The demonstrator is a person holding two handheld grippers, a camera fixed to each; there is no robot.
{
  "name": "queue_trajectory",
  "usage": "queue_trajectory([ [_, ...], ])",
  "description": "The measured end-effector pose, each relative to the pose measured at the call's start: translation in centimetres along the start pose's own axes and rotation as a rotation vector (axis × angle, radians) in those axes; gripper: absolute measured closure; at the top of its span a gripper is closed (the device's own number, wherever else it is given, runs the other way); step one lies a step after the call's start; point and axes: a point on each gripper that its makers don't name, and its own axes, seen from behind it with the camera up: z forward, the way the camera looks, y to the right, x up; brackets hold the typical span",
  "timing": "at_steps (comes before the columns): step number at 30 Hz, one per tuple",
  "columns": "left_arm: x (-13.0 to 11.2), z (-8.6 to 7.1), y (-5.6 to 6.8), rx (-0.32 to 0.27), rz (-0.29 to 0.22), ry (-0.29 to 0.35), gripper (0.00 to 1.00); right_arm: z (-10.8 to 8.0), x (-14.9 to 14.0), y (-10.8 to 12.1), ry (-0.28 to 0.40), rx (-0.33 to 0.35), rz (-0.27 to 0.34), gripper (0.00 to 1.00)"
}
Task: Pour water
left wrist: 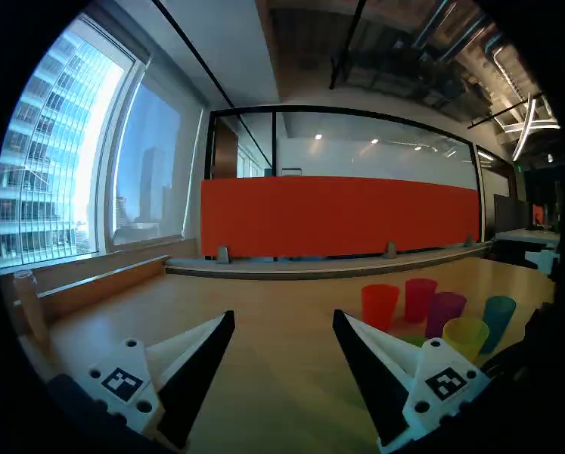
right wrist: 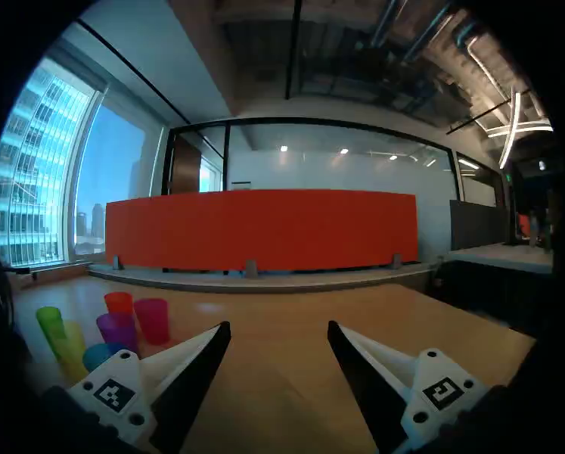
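A cluster of coloured plastic cups stands on the wooden table [left wrist: 282,378]. In the left gripper view it lies ahead and to the right: a red cup [left wrist: 379,305], a pink cup [left wrist: 420,299], a purple cup [left wrist: 443,313], a yellow cup [left wrist: 465,337] and a teal cup [left wrist: 498,319]. My left gripper [left wrist: 282,313] is open and holds nothing. In the right gripper view the same cups sit at the left: red cup [right wrist: 119,303], pink cup [right wrist: 153,319], purple cup [right wrist: 116,330], green cup [right wrist: 52,324]. My right gripper [right wrist: 278,325] is open and holds nothing. No water shows in the cups.
An orange partition [left wrist: 335,216] runs along the table's far edge. A tall clear container [left wrist: 29,303] stands by the window ledge at the left. A dark counter [right wrist: 501,280] lies off the table's right side.
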Motion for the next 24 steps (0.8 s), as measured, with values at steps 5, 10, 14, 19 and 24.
queue_trajectory([
  [5, -0.01, -0.05, -0.03, 0.0, 0.0, 0.0, 0.04, 0.2, -0.36, -0.08, -0.005, -0.001, -0.01, 0.01],
  [10, -0.02, -0.12, -0.03, 0.0, 0.0, 0.0, 0.04, 0.21, -0.35, -0.17, -0.006, 0.001, -0.013, 0.01],
  [14, -0.03, -0.12, -0.05, 0.0, 0.0, 0.0, 0.04, 0.18, -0.34, -0.18, -0.006, 0.002, -0.013, 0.01],
  [19, -0.04, -0.1, -0.02, 0.0, 0.0, 0.0, 0.04, 0.09, -0.4, -0.17, -0.006, 0.003, -0.013, 0.01],
  [24, -0.04, -0.07, -0.02, 0.0, 0.0, 0.0, 0.04, 0.07, -0.39, -0.2, -0.006, 0.004, -0.012, 0.01],
])
